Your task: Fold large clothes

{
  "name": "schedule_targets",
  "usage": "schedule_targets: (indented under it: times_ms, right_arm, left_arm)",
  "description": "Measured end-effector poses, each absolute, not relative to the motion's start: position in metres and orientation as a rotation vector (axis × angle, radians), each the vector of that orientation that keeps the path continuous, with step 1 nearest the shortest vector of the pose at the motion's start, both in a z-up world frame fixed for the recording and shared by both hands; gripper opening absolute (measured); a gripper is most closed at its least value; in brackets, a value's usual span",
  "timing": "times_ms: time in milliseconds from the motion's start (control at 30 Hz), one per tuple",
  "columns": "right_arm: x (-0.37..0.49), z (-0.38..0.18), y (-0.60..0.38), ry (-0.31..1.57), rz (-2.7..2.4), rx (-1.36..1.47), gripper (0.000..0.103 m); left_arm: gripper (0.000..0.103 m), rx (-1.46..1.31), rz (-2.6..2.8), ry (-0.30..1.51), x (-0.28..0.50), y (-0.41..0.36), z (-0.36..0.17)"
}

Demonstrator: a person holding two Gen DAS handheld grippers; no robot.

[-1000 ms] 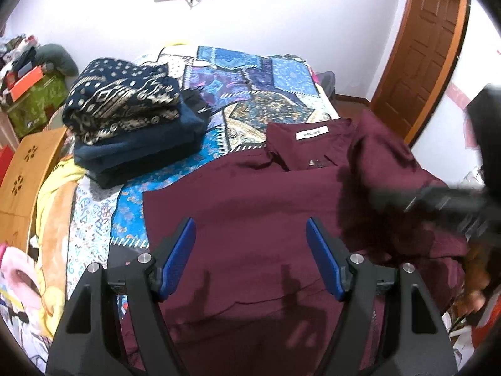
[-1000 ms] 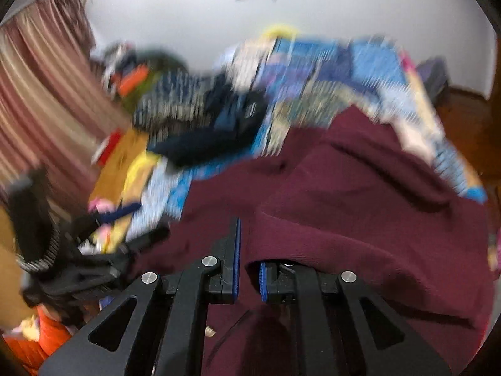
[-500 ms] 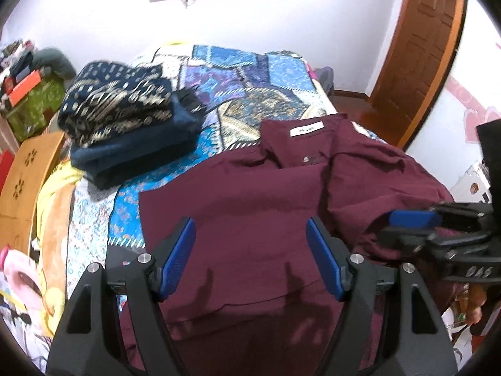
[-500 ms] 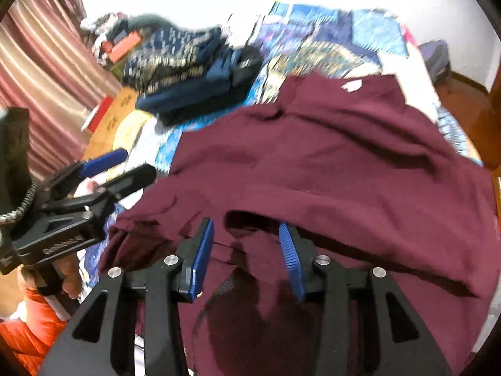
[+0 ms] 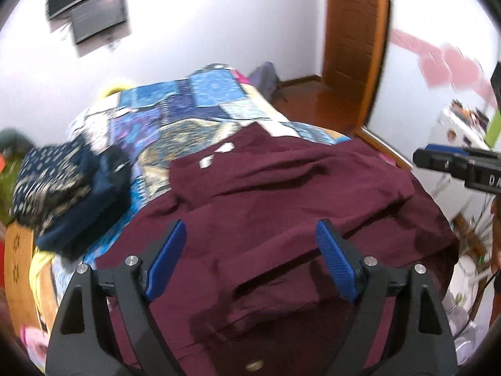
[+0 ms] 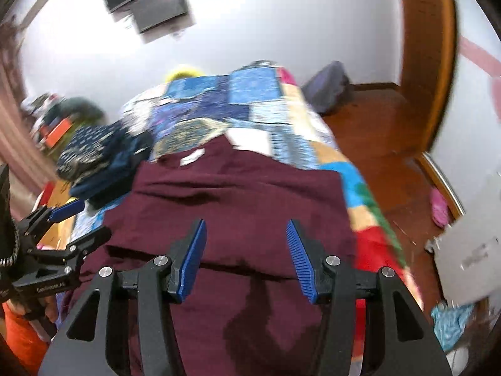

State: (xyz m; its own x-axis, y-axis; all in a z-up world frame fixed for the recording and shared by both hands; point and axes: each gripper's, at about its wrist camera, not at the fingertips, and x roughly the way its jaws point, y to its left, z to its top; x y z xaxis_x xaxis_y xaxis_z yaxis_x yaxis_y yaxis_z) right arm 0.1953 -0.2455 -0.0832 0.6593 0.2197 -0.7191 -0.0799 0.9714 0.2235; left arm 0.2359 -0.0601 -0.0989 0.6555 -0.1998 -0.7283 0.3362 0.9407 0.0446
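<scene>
White walls and a wooden door [image 5: 357, 40] close in a bed [image 6: 250, 100] whose patchwork cover carries the maroon shirt [image 5: 281, 206] across its near end. Its right side lies close to the bed's edge, so a careless tug could slide it floorward. Folded clothes [image 5: 62, 188] crowd the left; the far quilt is free. Left gripper [image 5: 247, 253] and right gripper [image 6: 245, 257] have just been opening, nothing between them.

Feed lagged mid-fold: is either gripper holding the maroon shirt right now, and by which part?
Nothing is held. The left gripper and right gripper are both open above the maroon shirt, jaws just opened wider, no cloth between the fingers.
</scene>
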Motion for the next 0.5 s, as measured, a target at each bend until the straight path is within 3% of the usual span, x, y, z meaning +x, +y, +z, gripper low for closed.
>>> schedule_targets:
  times_ms: [500]
  right_arm:
    - [0.184, -0.118, -0.299, 0.918, 0.065, 0.292, 0.049]
  left_arm:
    - [0.084, 0.359, -0.493, 0.953, 0.261, -0.163, -0.159]
